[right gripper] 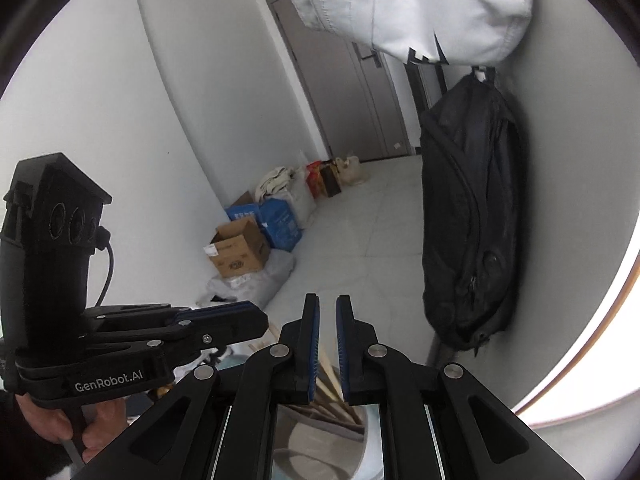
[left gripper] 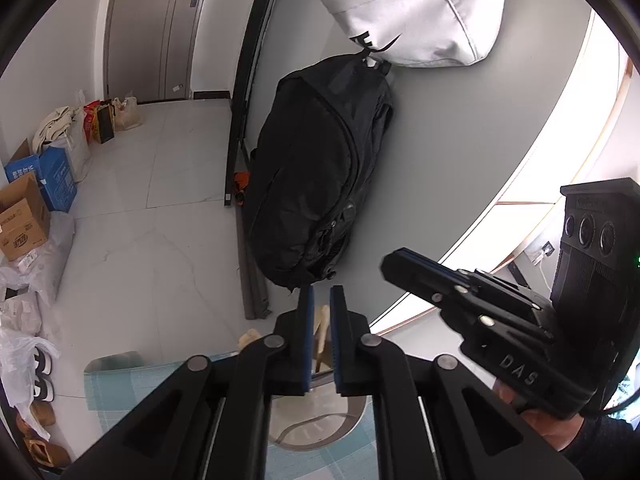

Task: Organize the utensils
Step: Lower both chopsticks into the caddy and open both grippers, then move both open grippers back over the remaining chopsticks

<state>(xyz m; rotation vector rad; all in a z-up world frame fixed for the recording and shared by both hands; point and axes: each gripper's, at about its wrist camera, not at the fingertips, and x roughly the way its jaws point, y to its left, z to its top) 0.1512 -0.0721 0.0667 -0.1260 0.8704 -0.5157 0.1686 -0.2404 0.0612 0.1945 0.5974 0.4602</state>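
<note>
My left gripper (left gripper: 320,300) is held up above the table, its blue-padded jaws a narrow gap apart with nothing between them. Below it I see a pale wooden utensil (left gripper: 320,332) standing in a round grey container (left gripper: 320,432) on a teal checked cloth (left gripper: 120,384). My right gripper (right gripper: 328,308) is likewise slightly parted and empty. Under it several wooden sticks (right gripper: 332,384) fan out from the same grey container (right gripper: 320,440). Each gripper shows in the other's view: the right one (left gripper: 400,264) at the right, the left one (right gripper: 256,316) at the left.
A black backpack (left gripper: 320,176) and a white bag (left gripper: 408,8) hang on the grey wall ahead. Cardboard boxes (left gripper: 24,216), bags and shoes line the tiled floor at the left. A grey door (right gripper: 344,92) is at the back.
</note>
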